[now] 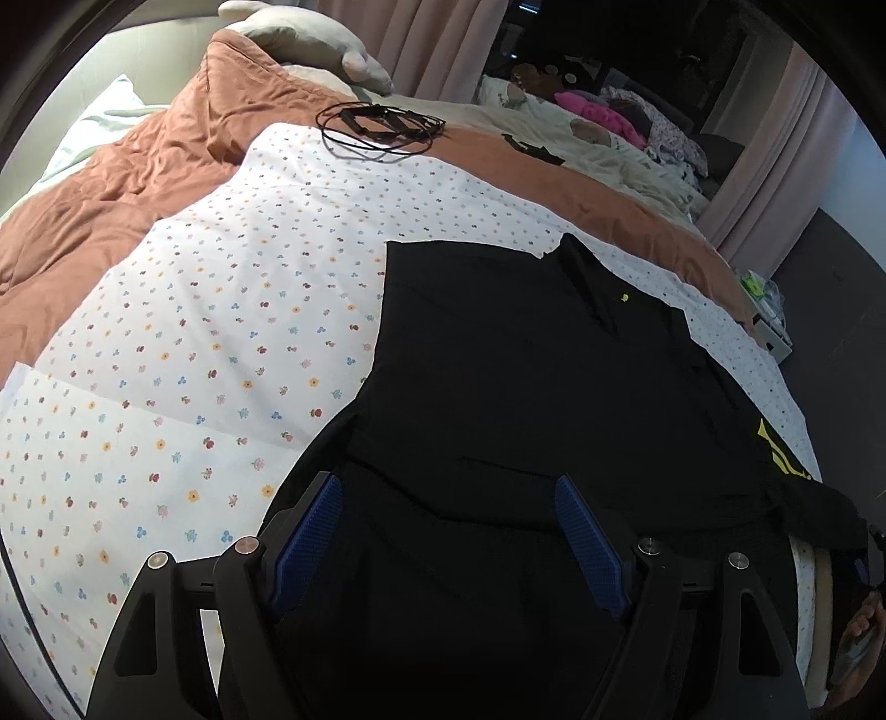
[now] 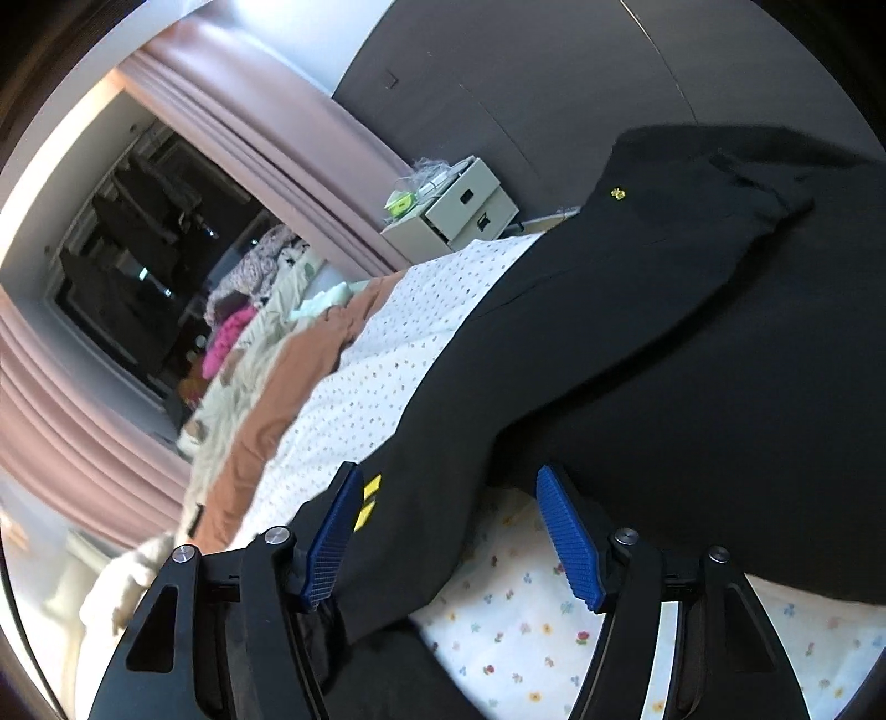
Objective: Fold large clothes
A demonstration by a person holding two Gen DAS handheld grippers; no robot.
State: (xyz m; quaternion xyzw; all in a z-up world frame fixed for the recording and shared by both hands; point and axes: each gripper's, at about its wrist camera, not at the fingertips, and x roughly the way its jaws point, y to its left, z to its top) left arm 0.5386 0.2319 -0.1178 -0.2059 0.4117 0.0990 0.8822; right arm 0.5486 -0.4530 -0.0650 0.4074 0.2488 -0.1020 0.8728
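Note:
A black garment with a small yellow logo lies spread on the flowered sheet of a bed. My left gripper hovers over its near part, blue pads wide apart, nothing pinched. At the right edge a flap of the garment is raised off the bed. In the right wrist view the black garment runs between the fingers of my right gripper. Its part with yellow stripes lies against the left pad. Flowered sheet shows between the cloth and the right pad.
An orange quilt and pillows cover the bed's far left. Black cables lie on the sheet's far edge. A heap of clothes sits beyond. A white nightstand stands by the curtain. A hand shows at the right edge.

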